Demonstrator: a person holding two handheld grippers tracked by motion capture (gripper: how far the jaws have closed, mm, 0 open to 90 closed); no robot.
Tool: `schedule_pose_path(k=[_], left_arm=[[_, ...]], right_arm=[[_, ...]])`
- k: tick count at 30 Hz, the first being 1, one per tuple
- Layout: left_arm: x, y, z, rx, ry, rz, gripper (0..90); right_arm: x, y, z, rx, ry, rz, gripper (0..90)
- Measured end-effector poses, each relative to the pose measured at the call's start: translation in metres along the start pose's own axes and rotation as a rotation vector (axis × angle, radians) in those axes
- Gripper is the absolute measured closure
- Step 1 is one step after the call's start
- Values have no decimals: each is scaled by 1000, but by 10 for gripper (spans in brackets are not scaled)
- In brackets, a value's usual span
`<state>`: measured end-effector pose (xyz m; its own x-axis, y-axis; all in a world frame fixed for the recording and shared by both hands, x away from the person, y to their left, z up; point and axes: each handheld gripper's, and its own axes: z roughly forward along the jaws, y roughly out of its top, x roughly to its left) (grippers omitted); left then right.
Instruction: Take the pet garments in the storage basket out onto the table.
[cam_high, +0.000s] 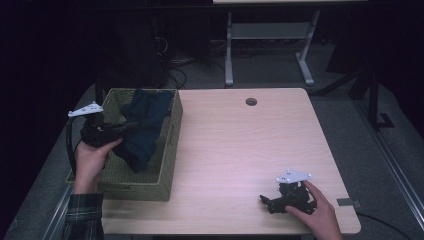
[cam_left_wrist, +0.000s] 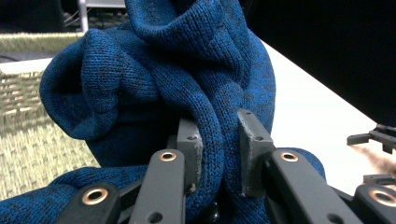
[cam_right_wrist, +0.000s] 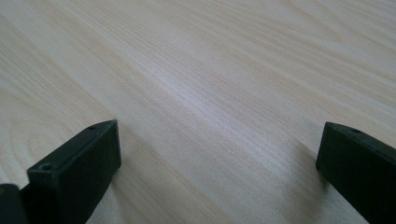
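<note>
— What is held by the left gripper (cam_high: 131, 126)?

— A fold of a dark blue knitted garment (cam_high: 144, 127) is pinched between its jaws; in the left gripper view the knit (cam_left_wrist: 177, 79) is seen squeezed between the two grey pads (cam_left_wrist: 254, 144). The garment is bunched up, partly lifted out of a green woven basket (cam_high: 172, 150) and draped toward the basket's right wall.

— Where is the basket placed?

— At the left edge of the light wooden table (cam_high: 240, 150), overhanging it slightly.

— And the right gripper (cam_high: 265, 201)?

— It is held by the right hand (cam_high: 315, 212) near the front right corner of the table, low over the wood. Its jaws are spread wide apart, with bare tabletop (cam_right_wrist: 201, 93) seen between them and nothing gripped. A round cable hole (cam_high: 251, 102) is seen near the table's far edge
</note>
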<state>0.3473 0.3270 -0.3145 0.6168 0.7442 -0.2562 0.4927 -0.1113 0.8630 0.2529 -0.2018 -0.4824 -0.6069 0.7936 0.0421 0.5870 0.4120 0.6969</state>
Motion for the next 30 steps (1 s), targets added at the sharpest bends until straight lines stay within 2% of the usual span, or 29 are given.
schedule_pose_path(k=[10, 21, 30], left_arm=[[-18, 14, 2, -32, -49, 50, 736], [-48, 33, 9, -79, -98, 102, 738], [-71, 46, 20, -88, -147, 146, 738]], right_arm=[[0, 0, 0, -1, 0, 2, 0], [0, 0, 0, -2, 0, 1, 0], [0, 0, 0, -2, 0, 2, 0]])
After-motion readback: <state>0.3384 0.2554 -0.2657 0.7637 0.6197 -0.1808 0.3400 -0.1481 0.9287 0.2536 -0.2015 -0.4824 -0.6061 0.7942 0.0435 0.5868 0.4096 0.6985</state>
